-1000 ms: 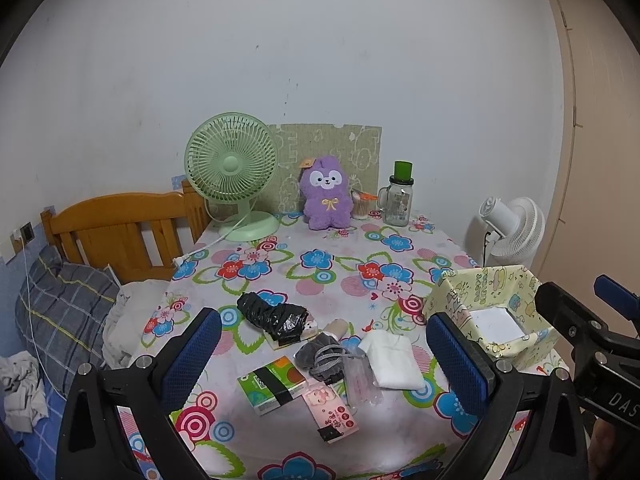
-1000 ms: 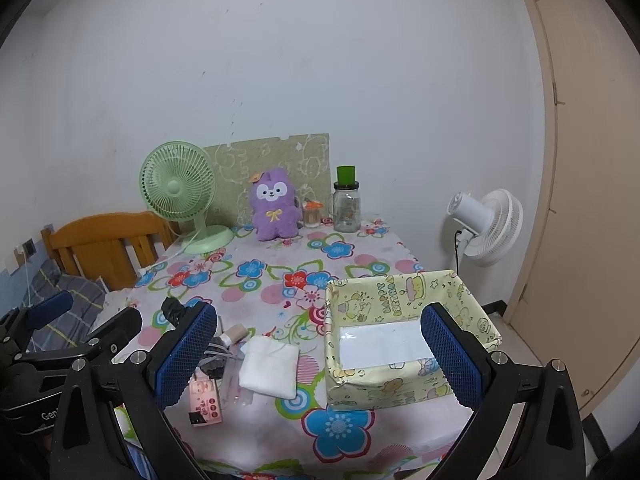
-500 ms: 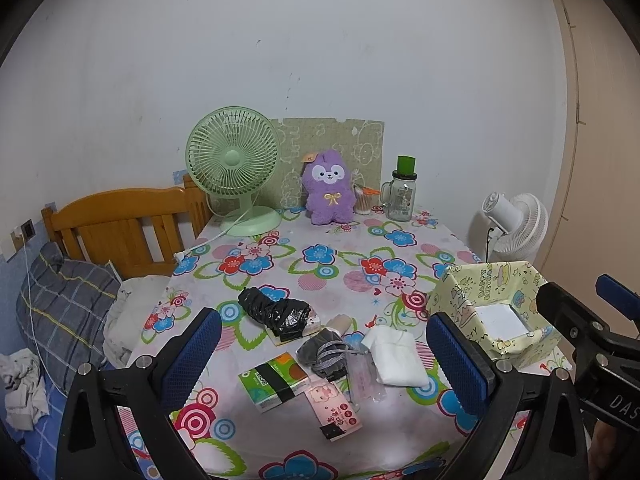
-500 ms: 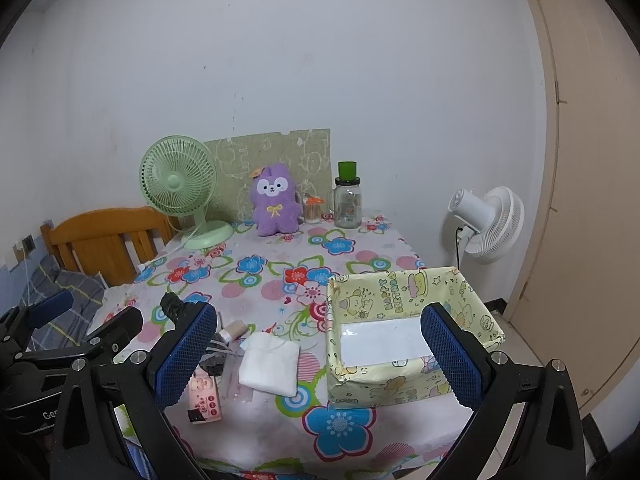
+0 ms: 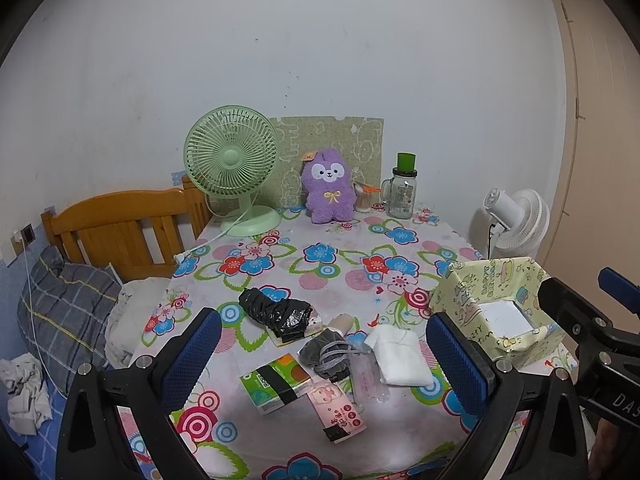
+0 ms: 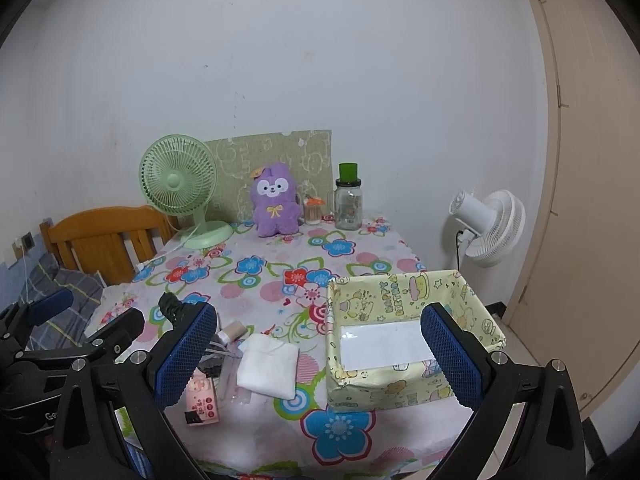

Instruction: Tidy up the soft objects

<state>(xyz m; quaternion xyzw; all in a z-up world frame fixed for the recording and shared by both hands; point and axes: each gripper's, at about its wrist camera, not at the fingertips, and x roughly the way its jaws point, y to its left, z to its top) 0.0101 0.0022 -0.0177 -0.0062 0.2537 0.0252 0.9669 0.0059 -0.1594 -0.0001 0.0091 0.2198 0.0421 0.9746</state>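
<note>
Left wrist view first: the left tongs (image 5: 322, 354) are hanging wide open over the near edge of the tabletop (image 5: 340, 256), gripping nothing. The soft stuff is all sitting in a loose cluster in the lower middle of the frame: a crumpled black plastic bag (image 5: 276, 314), a grey pouch with a strap (image 5: 326, 354), a folded white cloth (image 5: 400, 360), a green tissue pack (image 5: 276, 382), a pink packet (image 5: 336, 410) and a clear tube-like thing (image 5: 368, 378) I can't quite identify. The yellow cartoon-print box (image 5: 460, 304) is sitting at the right, well apart from the bag and close to the cloth. Only its pale floor is showing, so it's looking like nothing has gone in. The other tool is poking in at the right edge.

Right wrist view: the right tongs (image 6: 318, 356) are also spread wide and carrying nothing. The box (image 6: 400, 386) is filling the lower right of the frame, bare inside as far as I can see. The white cloth (image 6: 269, 366) is lying just left of it, with the pink packet (image 6: 202, 398) and grey pouch (image 6: 214, 360) further left, partly hidden behind the blue pad.

So my read: the job is basically just starting. Everything is still lying out on the flowery cloth, and the whole pile is waiting to be moved over. The purple plush (image 6: 275, 200) is standing upright at the far end between the green fan (image 6: 180, 196) and glass jar (image 6: 348, 202); can't tell if it's counting as part of the job.
</note>
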